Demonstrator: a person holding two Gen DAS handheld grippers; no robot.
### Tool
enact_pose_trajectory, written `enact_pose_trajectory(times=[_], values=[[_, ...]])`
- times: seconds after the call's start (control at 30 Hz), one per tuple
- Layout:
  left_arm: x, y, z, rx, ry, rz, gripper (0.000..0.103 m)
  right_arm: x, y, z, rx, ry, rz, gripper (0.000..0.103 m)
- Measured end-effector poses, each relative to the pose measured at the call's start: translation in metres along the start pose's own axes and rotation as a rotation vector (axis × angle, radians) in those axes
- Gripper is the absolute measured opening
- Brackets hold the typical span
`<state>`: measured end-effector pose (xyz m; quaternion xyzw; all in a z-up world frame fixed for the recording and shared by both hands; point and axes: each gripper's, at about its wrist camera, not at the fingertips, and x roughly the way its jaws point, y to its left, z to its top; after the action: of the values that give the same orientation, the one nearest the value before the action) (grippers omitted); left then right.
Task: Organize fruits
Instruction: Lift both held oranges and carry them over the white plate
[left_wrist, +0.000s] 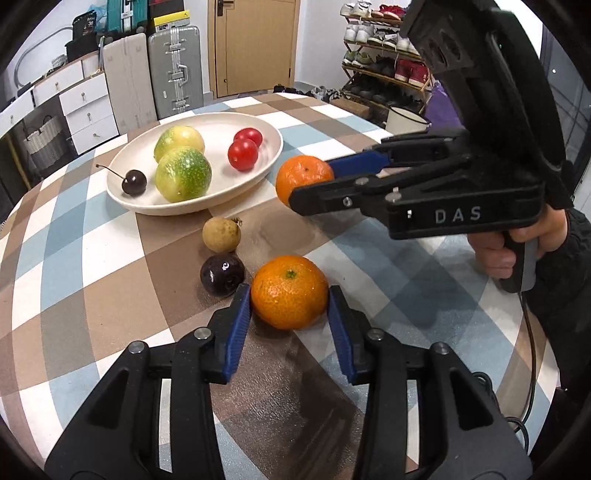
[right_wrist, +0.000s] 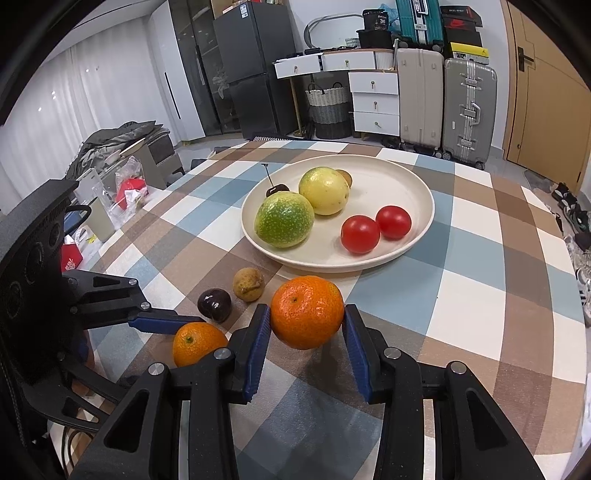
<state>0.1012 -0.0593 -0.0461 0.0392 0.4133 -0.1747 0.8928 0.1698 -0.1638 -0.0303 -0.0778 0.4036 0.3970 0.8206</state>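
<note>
A cream plate sits on the checked worktop, toward twelve o'clock from both grippers. It holds two green-yellow passion fruits, touching one another, with two red cherry tomatoes side by side at their three o'clock. A dark cherry with its stem lies against the greener fruit near the plate's rim, and a small brown fruit peeks out behind the yellower one.

Off the plate, a tan longan and a dark plum rest close together on the worktop, at about seven o'clock from the plate.

The right gripper has its jaws clamped on a mandarin, held clear of the cloth just short of the plate's near edge; a shadow shows beneath it. A hand grips its handle.

The left gripper has a second mandarin between its blue pads, which touch both sides; the fruit sits on the worktop beside the plum.
</note>
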Motion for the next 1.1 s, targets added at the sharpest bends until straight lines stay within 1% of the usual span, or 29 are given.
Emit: enact_pose_trajectory(times=[0.2, 0.4, 0.63, 0.77, 0.93, 1.1], values=[[-0.008, 0.005, 0.002, -0.02, -0.035, 0.008, 0.038, -0.001, 0.0, 0.0, 0.001, -0.002, 0.0, 0.04], [-0.022, 0.022, 0.008, -0.096, -0.097, 0.011, 0.038, -0.005, 0.0, 0.001, 0.008, -0.018, 0.005, 0.04], [-0.038, 0.049, 0.019, -0.195, -0.15, 0.074, 0.038, -0.018, -0.003, 0.01, 0.032, -0.062, 0.012, 0.04], [-0.051, 0.061, 0.029, -0.227, -0.186, 0.105, 0.038, -0.025, -0.001, 0.018, 0.031, -0.083, 0.011, 0.04], [-0.064, 0.068, 0.046, -0.223, -0.217, 0.134, 0.038, -0.032, 0.002, 0.029, 0.028, -0.09, 0.007, 0.04], [-0.071, 0.073, 0.065, -0.214, -0.252, 0.143, 0.038, -0.037, 0.0, 0.041, 0.028, -0.092, -0.007, 0.04]])
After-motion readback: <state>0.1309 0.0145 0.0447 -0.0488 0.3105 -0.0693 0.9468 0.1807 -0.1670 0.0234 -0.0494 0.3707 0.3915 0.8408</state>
